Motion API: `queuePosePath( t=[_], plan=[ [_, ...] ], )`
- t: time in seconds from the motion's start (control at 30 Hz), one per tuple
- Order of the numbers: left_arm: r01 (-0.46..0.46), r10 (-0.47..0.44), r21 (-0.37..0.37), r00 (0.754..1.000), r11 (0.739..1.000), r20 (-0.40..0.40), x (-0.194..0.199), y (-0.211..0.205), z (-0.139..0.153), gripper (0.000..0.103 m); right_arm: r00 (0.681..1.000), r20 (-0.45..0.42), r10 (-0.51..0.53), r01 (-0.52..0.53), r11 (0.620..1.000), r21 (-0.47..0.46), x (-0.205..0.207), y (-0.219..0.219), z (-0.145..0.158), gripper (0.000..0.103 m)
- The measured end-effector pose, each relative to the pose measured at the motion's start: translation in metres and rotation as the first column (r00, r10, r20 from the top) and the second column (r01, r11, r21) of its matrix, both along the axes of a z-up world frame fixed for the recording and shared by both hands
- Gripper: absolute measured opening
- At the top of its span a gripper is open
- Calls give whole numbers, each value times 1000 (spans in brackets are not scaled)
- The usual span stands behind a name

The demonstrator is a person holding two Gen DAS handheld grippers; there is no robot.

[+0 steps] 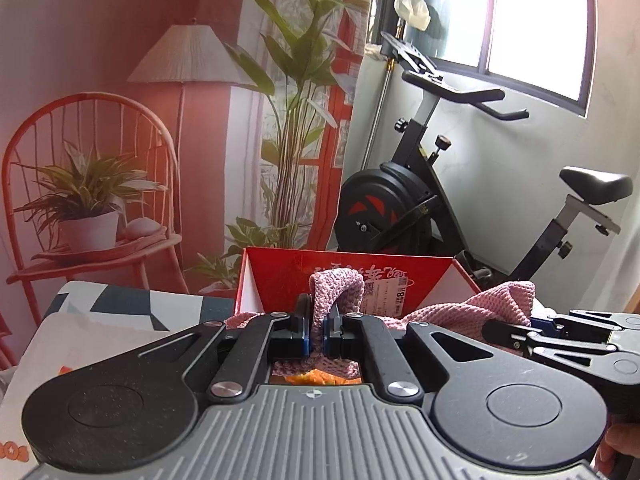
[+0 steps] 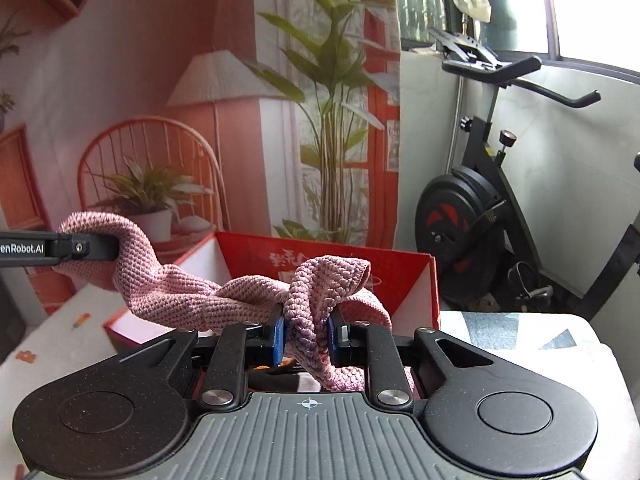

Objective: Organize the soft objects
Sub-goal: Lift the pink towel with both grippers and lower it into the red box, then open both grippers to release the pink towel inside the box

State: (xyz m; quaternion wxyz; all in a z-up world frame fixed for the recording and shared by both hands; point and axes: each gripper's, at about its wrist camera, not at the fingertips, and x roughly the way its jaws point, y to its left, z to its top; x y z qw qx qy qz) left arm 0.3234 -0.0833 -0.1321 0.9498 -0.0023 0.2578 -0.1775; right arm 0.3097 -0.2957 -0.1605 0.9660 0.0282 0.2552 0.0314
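Both tools clamp the pink knit [image 2: 192,292], left tool [image 1: 318,330] and right tool [image 2: 306,338] on opposite ends, so it hangs spread ahead of them over the red box [image 2: 416,280], likely for dropping in.

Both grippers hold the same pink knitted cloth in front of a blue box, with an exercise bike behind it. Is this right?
Not quite: the box is red, not blue, as the right wrist view shows. The rest holds: the left gripper and right gripper both have their jaws shut on the pink cloth, and the bike stands behind.

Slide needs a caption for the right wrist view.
Both grippers, right and left, pinch a pink knit cloth before a red box.
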Motion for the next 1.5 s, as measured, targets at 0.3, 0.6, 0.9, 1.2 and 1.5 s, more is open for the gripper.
queuePosePath(
  t=[0.3,0.6,0.9,1.2,1.5],
  plan=[
    [2,-3,-7,997,1000,-76,51,-13,-25,7,995,-89,-47,46,999,-20,54,-4,-33,19],
    [17,-19,-22,992,1000,-128,66,-6,-41,9,989,-128,-70,69,998,-14,66,-3,-54,20],
    [48,-51,-32,993,998,-111,49,-4,-30,71,997,-58,-46,44,999,-27,41,2,-36,43],
    [73,-74,-42,997,996,-35,-6,10,-15,94,999,44,-16,16,1000,15,-13,10,-18,78],
    [58,-58,4,998,998,-2,-57,26,-23,103,996,67,-54,51,998,41,-67,21,-16,103]
  ],
)
